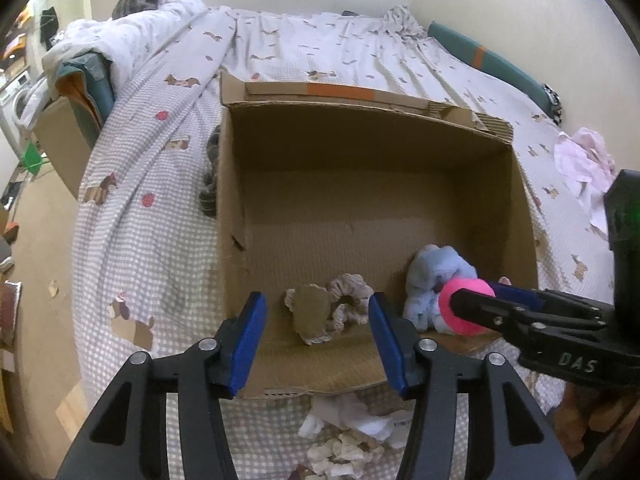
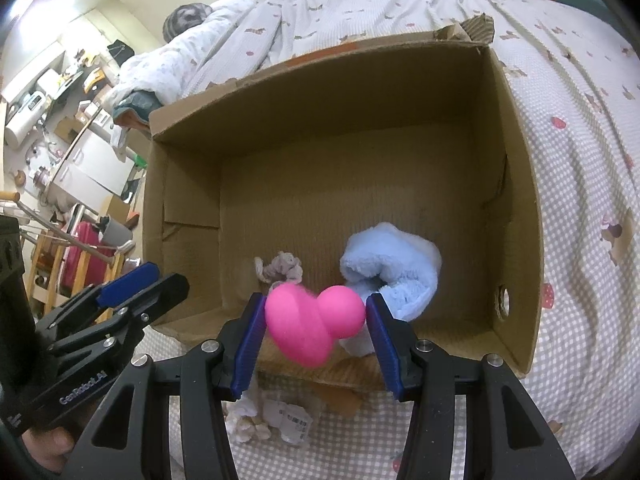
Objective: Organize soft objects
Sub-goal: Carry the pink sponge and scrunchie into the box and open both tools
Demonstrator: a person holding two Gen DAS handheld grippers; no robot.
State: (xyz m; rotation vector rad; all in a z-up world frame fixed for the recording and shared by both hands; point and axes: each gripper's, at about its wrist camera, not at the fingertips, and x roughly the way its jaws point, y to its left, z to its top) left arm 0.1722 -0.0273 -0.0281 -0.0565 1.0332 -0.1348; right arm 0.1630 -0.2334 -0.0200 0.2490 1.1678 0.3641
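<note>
My right gripper [image 2: 316,326]: jaws part-open, pads clamped on pink heart toy [image 2: 308,322]. My left gripper [image 1: 318,340]: jaws apart, empty. Beige scrunchie [image 1: 340,308] at 12 in cardboard box [image 1: 360,140], partly hidden by a card scrap. Blue plush [image 2: 390,270] at 1; box's round hole shows in right view only.

Home bedroom, bed [image 1: 320,40] with patterned sheet, washing machine [image 1: 14,96], cluttered kitchen counter [image 2: 60,92]

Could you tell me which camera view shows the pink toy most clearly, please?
The right wrist view: the pink toy sits front and centre between the right gripper pads, its two rounded lobes in full view. The left wrist view shows only a sliver of it, mostly hidden behind that gripper's finger.
</note>
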